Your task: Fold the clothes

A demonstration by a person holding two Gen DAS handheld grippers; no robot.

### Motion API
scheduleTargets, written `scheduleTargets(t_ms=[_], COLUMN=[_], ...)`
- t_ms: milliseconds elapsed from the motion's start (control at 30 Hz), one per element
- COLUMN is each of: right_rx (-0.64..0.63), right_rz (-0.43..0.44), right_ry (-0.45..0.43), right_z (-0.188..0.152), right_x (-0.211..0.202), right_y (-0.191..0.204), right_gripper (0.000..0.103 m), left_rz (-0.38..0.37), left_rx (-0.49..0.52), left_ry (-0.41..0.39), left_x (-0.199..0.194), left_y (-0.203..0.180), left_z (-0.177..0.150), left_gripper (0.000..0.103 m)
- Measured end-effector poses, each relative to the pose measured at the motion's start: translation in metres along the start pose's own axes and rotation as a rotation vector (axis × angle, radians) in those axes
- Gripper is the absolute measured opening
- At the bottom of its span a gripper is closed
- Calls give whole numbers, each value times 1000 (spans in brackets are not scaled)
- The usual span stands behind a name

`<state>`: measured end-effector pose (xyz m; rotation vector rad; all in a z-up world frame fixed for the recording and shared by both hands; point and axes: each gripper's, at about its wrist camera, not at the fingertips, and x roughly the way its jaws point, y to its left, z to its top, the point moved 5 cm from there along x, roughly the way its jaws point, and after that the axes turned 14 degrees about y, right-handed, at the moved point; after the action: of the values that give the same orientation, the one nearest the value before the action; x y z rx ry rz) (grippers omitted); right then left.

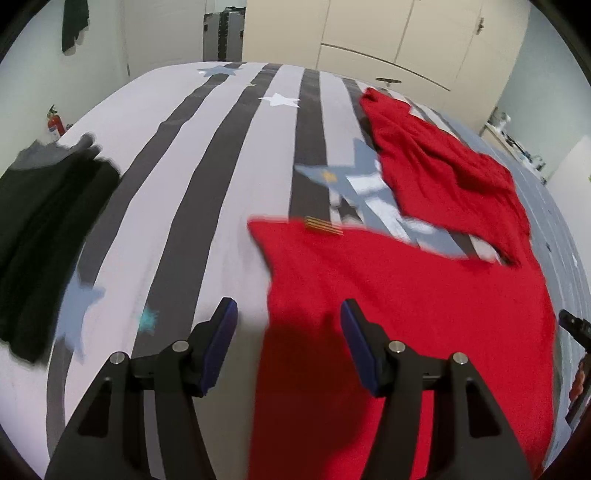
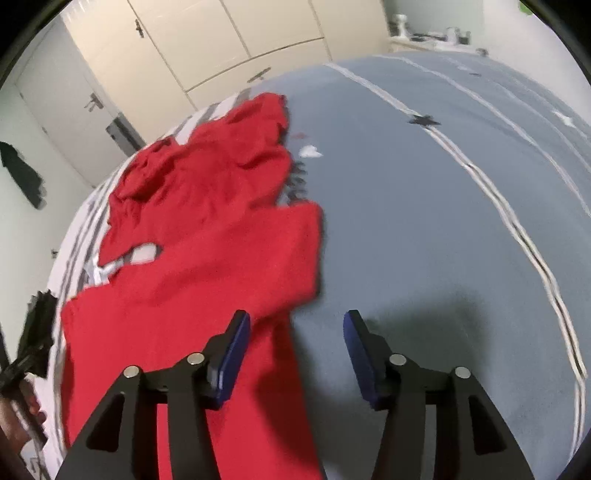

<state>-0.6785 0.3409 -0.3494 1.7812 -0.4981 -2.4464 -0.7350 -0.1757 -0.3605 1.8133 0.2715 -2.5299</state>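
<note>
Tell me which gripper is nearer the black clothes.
Left. The black clothes lie off to the left gripper's left on the bed. The right gripper hangs over the red garment's far edge, with that garment in between.

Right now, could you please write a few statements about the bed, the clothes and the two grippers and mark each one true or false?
1. The red garment lies on the bed. True.
2. The left gripper is clamped on red cloth. False: its jaws stand apart with nothing pinched between them.
3. A dark garment lies near the bed's left edge in the left wrist view. True.
4. The right gripper holds a blue towel. False: its jaws are open and hold nothing; the blue below is the bed cover.
5. The wardrobe doors behind the bed stand wide open. False: they are shut.
</note>
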Motion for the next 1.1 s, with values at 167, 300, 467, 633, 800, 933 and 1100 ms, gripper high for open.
scheduleTargets(t_ms=[167,300,467,633,800,933,1100], right_rx=[-2,8,-4,-77,-82,-122,-202], right_rz=[1,-15,-15,-34,1,25,64], right_ry=[33,66,61,69,45,10,-15], right_z=[29,37,48,53,64,76,78], right_x=[25,44,54,56,45,21,-17], right_y=[1,-5,-5,6,11,20,35], right_gripper=[49,49,52,26,4,4,4], left_rz=[70,84,95,72,49,16,-42], left_rx=[-9,1,67,146,83,92,130], left_ry=[33,62,58,52,15,-18,-52], left_x=[32,51,56,52,36,7,-33], left_y=[9,16,8,-11,-4,-5,-3], left_z=[33,43,49,49,64,80,73], left_gripper=[55,55,43,7,7,7,7])
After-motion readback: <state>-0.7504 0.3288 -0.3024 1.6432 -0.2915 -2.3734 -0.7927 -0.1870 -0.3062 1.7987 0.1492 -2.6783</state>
